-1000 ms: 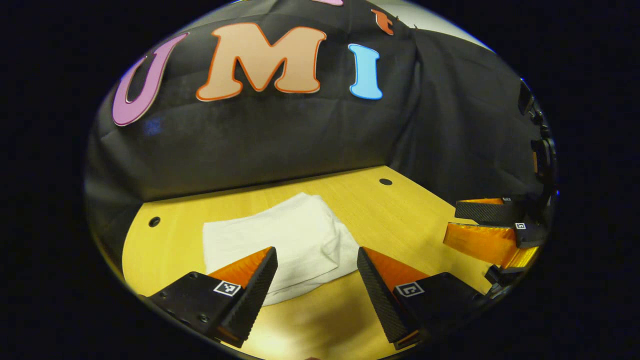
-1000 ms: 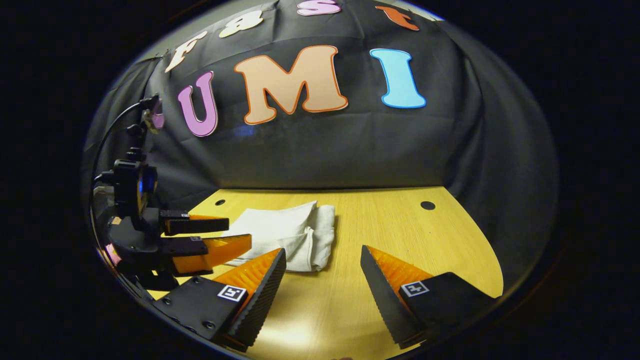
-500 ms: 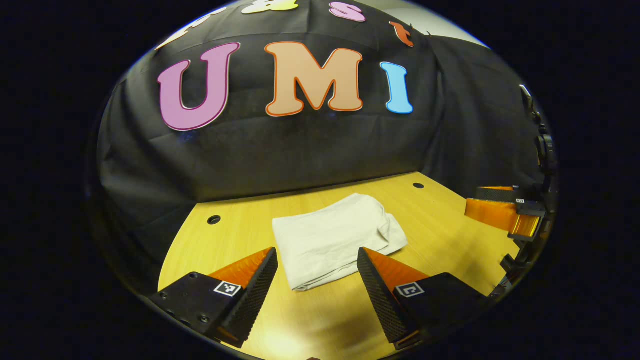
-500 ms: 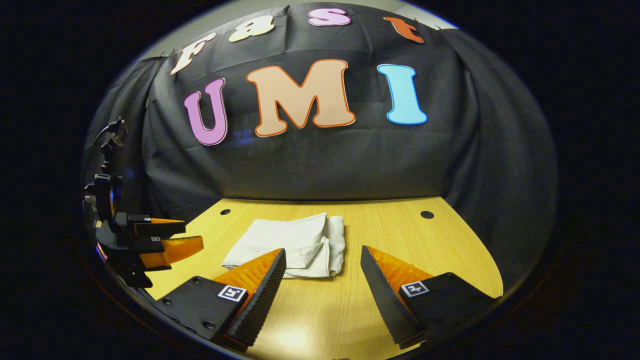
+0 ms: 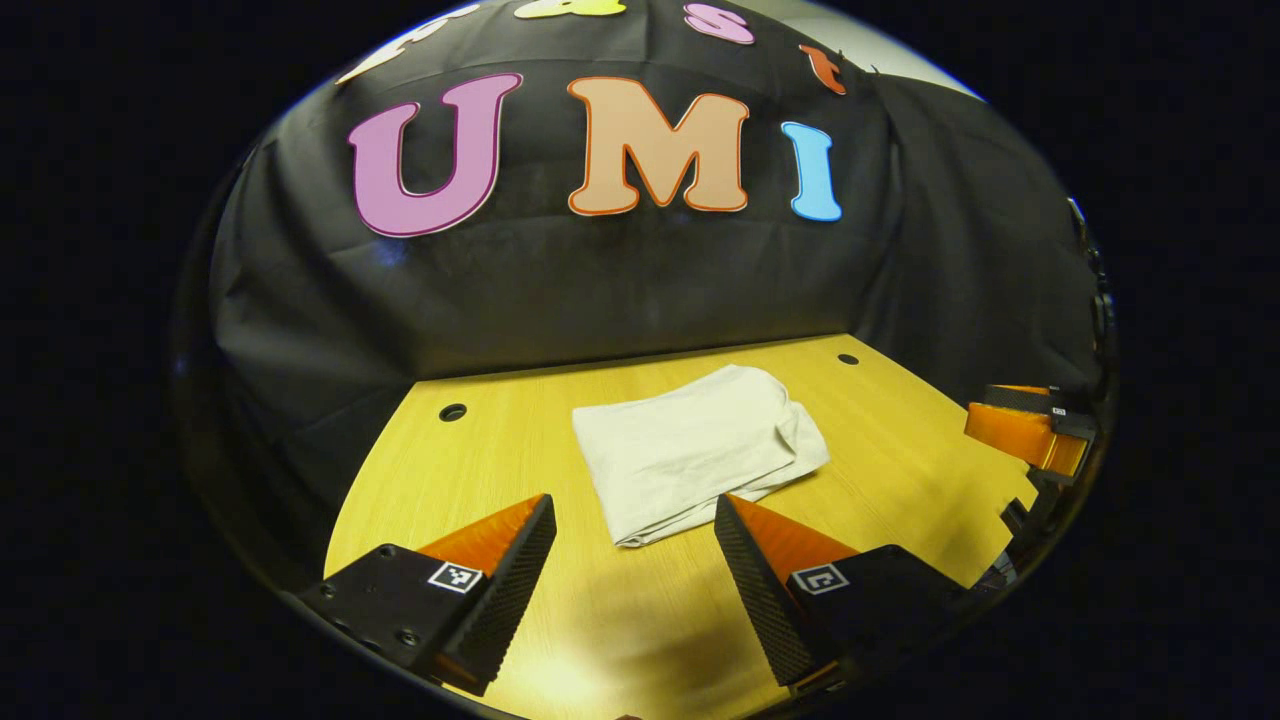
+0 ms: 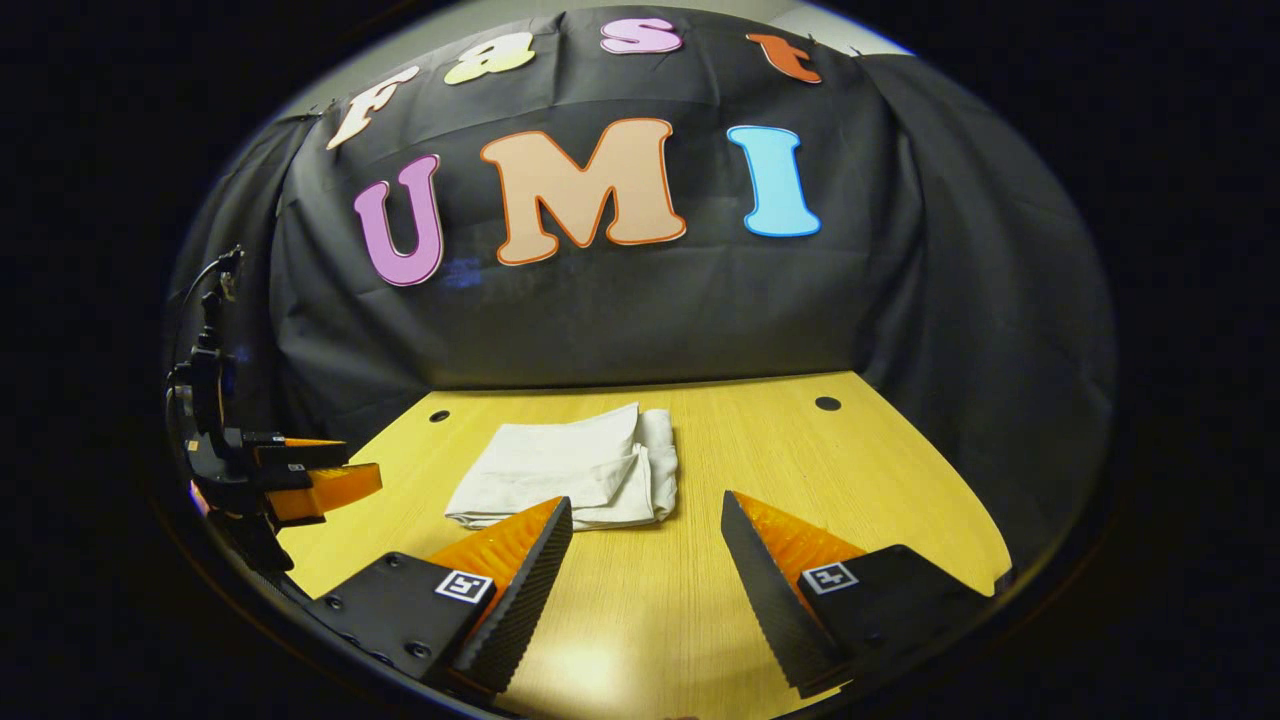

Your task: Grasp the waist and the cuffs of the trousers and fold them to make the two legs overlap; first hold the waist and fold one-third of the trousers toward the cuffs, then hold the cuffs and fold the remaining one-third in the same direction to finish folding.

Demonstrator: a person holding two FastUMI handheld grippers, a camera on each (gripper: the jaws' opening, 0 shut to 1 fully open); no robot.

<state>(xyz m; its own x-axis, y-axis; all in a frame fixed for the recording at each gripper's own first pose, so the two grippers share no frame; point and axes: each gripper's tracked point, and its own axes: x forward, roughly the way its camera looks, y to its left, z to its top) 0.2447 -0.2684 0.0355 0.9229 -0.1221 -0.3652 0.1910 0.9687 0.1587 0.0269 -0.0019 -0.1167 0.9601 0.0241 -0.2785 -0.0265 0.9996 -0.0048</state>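
The white trousers point(image 5: 695, 450) lie folded into a compact rectangle on the wooden table point(image 5: 480, 460), with layered edges on their right side. In the left gripper view my left gripper point(image 5: 632, 570) hovers open just short of the bundle's near corner, holding nothing. In the right gripper view the same trousers point(image 6: 565, 475) rest ahead and slightly left of my right gripper point(image 6: 645, 575), which is open and apart from the cloth. The right gripper point(image 5: 1030, 425) appears at the far right of the left gripper view. The left gripper point(image 6: 315, 475) appears at the left edge of the right gripper view.
The table point(image 6: 860, 490) has small round holes near its back edge point(image 5: 452, 412) point(image 6: 827, 403). Black cloth walls close it in at the back and on both sides. Bare wood stretches to the right of the trousers in the right gripper view.
Both grippers have drawn back from the folded trousers, which now look smaller and farther off. The left gripper has swung so the bundle sits more to its right. The trousers have not moved.
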